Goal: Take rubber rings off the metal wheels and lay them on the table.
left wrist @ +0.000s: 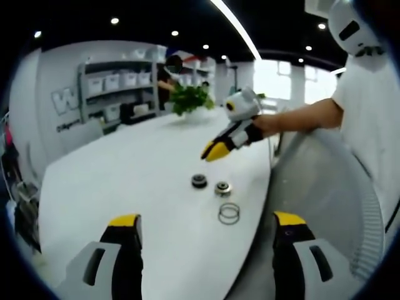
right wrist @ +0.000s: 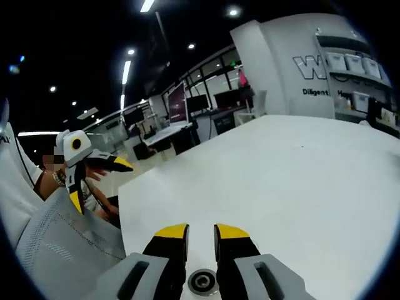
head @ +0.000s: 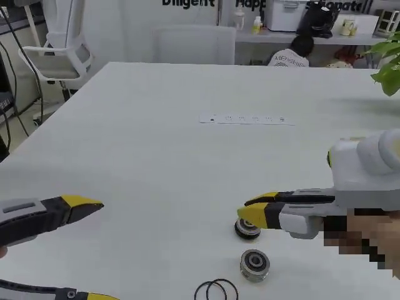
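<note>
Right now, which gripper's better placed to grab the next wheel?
Right. The right gripper is right above a wheel, which shows between its narrowly parted jaws. The left gripper is wide open, well away from it.

Room around my table (head: 187,156): big white top, with a flush socket strip (head: 247,119) set in toward its far half. A white mesh office chair (head: 59,44) stands off the table's far-left corner, and another white chair (head: 195,44) at its far edge. Beyond that edge is a white wall with dark lettering (head: 187,3) and a counter (head: 275,34) with boxes on it, and a person (head: 294,53) sits there. There's a green plant (head: 390,59) at the table's far-right corner. Left gripper view: shelving (left wrist: 119,87) with white bins past the table's end, a bright window (left wrist: 278,75) to the right of it, and a dark ceiling with a strip light (left wrist: 234,25) plus downlights. Right gripper view: desks with monitors (right wrist: 178,103) beyond the table's other end.
</note>
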Tool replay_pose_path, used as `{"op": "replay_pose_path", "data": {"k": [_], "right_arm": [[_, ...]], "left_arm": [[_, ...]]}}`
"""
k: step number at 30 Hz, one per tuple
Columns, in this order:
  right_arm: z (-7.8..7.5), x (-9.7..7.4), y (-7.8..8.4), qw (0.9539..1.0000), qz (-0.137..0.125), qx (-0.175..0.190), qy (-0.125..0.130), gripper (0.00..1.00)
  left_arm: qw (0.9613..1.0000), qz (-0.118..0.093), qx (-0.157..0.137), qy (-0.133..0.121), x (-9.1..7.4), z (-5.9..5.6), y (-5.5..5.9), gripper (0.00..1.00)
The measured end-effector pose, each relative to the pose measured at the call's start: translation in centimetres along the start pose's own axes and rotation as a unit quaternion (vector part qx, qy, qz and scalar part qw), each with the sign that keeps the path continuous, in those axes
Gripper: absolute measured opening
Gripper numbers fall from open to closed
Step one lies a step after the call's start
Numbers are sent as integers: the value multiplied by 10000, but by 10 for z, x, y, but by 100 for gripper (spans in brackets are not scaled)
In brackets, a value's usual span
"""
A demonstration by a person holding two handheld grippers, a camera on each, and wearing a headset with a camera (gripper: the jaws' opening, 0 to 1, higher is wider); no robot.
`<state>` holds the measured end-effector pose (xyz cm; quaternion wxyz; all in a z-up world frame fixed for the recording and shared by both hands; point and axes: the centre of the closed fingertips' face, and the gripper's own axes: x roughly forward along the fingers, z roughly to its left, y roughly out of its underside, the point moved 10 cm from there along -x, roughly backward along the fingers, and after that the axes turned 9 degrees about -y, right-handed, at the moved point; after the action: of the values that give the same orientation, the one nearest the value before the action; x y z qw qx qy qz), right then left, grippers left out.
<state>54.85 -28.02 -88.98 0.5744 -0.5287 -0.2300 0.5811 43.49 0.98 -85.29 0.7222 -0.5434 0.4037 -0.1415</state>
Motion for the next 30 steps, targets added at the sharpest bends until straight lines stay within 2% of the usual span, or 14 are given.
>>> {"op": "replay_pose_path", "data": {"k": [8, 13, 18, 26, 30], "right_arm": [[-7, -11, -6, 9993, -281, 98, 238, 14], [-13, -15, -7, 9985, -368, 174, 377, 13], [-18, -19, -5, 9977, -389, 217, 502, 13], [-26, -24, -2, 9967, -371, 315, 654, 13], [-28, -23, 1, 9965, -315, 347, 690, 13]], "left_arm": [[9999, -59, 60, -128, -5, 6, -3, 86], [9996, -125, 109, -207, -9, 11, -9, 86], [9992, -283, 156, -249, -12, 15, -20, 86], [9987, -298, 328, -242, -10, 21, -37, 85], [9982, -428, 377, -206, -5, 23, -44, 84]]}}
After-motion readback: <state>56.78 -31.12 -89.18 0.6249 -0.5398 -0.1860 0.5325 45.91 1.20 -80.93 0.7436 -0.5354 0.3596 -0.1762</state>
